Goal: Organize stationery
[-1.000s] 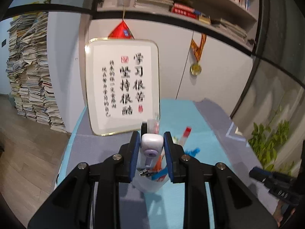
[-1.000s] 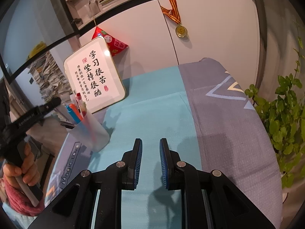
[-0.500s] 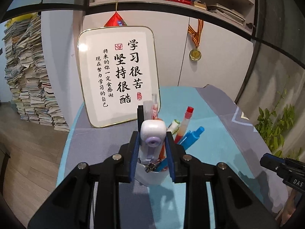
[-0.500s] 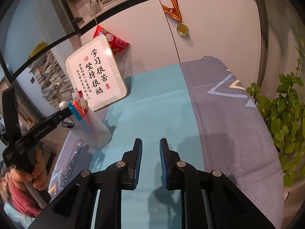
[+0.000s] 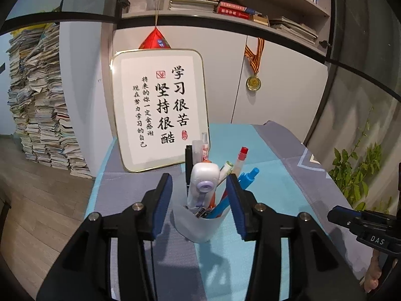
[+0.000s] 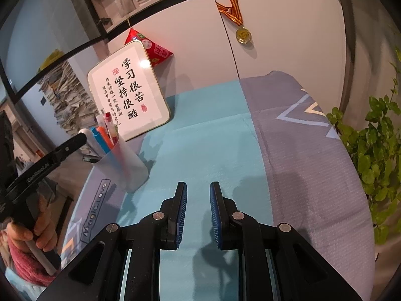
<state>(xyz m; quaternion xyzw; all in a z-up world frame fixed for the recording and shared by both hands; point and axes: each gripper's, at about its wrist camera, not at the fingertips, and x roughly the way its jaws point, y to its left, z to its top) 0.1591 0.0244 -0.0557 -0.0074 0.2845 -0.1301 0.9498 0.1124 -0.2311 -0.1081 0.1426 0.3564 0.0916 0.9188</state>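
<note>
A translucent white pen cup (image 5: 200, 228) stands on the table, holding several pens, among them a blue pen (image 5: 248, 178) and a red-capped pen (image 5: 241, 158). A white correction tape (image 5: 201, 190) with a purple wheel stands upright in the cup. My left gripper (image 5: 199, 178) straddles the cup's top, its jaws opening; the tape is between the blue pads but neither pad touches it. In the right wrist view the cup (image 6: 130, 168) is at the left. My right gripper (image 6: 198, 188) hovers over the turquoise cloth, its pads slightly apart with nothing between them.
A framed calligraphy board (image 5: 160, 110) leans on the wall right behind the cup. A leafy plant (image 6: 371, 150) lines the table's right edge. A person's hand (image 6: 42, 230) grips the left gripper's handle. Stacked papers (image 5: 37, 100) stand on the floor at the left.
The left jaws, shut on the correction tape before, have spread away from it, and the tape now stands in the cup. The right gripper has not moved.
</note>
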